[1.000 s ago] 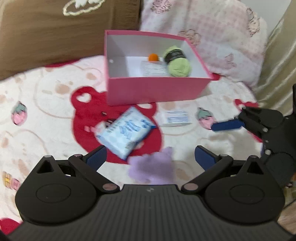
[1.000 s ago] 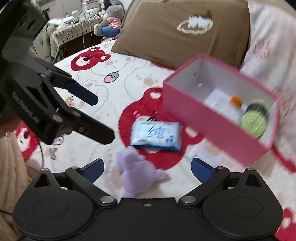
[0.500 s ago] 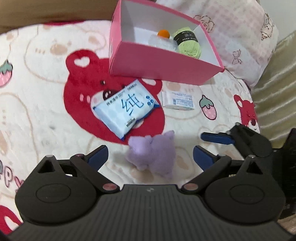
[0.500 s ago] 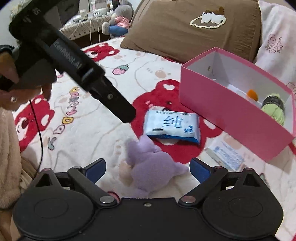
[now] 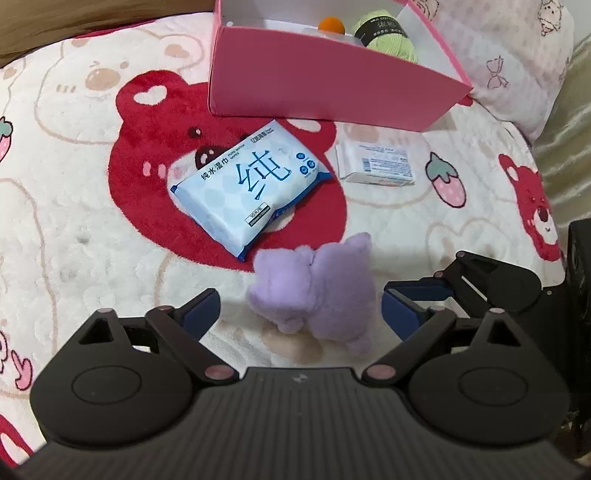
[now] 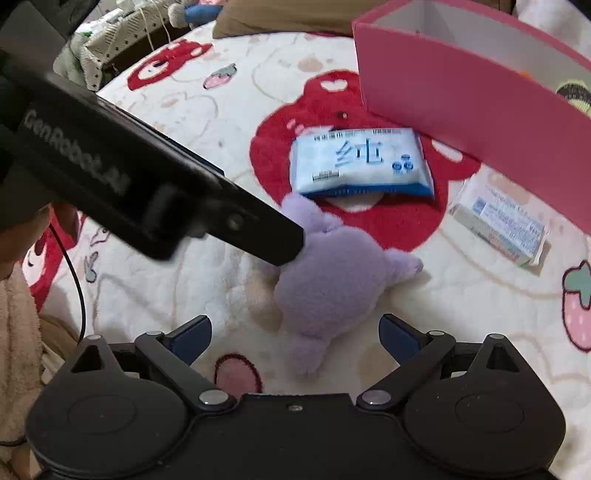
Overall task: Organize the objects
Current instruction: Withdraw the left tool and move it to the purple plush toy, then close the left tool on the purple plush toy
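Bear-and-strawberry fleece blanket (image 5: 74,221), brown pillow (image 6: 280,18), pink patterned pillow (image 5: 517,62), cluttered table behind (image 6: 122,37)

Purple plush toy (image 5: 314,291) on blanket (image 5: 74,221)

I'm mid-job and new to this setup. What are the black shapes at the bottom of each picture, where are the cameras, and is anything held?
No robot arm: a person holds handheld tongs in each hand, with a camera on each looking along its fingers.

Left view: the left tongs are closing around the purple plush toy on the bear-print blanket, not gripping yet. Beyond it lie a wet-wipes pack, a small white packet and a pink box holding green yarn.

Right view: the right tongs are open, holding nothing.
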Motion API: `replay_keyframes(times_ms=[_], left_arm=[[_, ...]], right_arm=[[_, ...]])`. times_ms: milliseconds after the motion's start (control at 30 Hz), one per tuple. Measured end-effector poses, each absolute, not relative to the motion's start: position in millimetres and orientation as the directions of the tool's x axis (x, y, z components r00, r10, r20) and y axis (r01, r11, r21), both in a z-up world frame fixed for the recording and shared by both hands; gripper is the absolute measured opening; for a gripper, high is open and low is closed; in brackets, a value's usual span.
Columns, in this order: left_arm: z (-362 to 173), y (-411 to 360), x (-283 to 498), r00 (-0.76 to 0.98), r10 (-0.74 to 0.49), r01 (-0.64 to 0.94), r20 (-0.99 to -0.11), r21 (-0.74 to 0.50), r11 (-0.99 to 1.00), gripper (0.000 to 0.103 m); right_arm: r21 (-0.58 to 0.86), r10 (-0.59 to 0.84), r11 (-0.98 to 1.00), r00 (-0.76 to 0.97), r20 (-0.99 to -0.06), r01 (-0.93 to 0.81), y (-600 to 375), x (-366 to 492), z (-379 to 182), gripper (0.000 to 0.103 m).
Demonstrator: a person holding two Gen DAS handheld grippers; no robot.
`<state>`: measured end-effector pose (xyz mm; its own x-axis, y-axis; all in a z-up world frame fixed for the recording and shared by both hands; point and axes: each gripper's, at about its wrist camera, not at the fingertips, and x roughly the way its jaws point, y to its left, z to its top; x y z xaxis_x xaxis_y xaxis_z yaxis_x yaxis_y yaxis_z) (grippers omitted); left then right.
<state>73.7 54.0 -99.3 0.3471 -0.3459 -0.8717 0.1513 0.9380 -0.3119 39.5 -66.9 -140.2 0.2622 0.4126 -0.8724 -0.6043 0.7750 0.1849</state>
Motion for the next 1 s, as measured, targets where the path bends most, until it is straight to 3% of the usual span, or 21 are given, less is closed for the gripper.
replay_keyframes(times_ms=[167,333,433,533,567,633,800,933,1000], left_arm=[[-108,62,78,0.371,-0.339,0.140,-0.865,-0.309,0.941,0.079],[-113,70,81,0.386,-0.369,0.120,-0.845,-0.351,0.929,0.076],[-117,70,83,0.380,-0.371,0.123,-0.847,-0.351,0.928,0.058],[-123,67,84,0.352,-0.356,0.129,-0.865,-0.332,0.934,0.036],[-125,66,83,0.351,-0.345,0.135,-0.870,-0.318,0.938,0.034],[-127,63,82,0.348,-0.339,0.143,-0.874,-0.308,0.940,0.031],[-130,61,83,0.346,-0.329,0.138,-0.879,-0.299,0.944,0.031],[-134,63,86,0.336,-0.331,0.107,-0.882,-0.313,0.944,0.032],[-136,66,87,0.332,-0.333,0.080,-0.882,-0.326,0.942,0.036]], right_arm=[[0.182,0.376,0.819,0.270,-0.887,-0.544,-64,47,-152,0.097],[0.184,0.357,0.827,0.243,-0.902,-0.532,-61,48,-155,0.092],[0.189,0.366,0.832,0.259,-0.894,-0.523,-62,49,-154,0.087],[0.213,0.378,0.848,0.271,-0.885,-0.485,-67,52,-155,0.073],[0.217,0.377,0.852,0.271,-0.886,-0.477,-68,53,-158,0.066],[0.209,0.368,0.860,0.281,-0.886,-0.466,-72,52,-164,0.063],[0.242,0.391,0.866,0.292,-0.873,-0.438,-75,54,-167,0.064],[0.312,0.450,0.838,0.243,-0.859,-0.449,-74,59,-173,0.089],[0.297,0.444,0.827,0.233,-0.865,-0.477,-68,58,-174,0.092]])
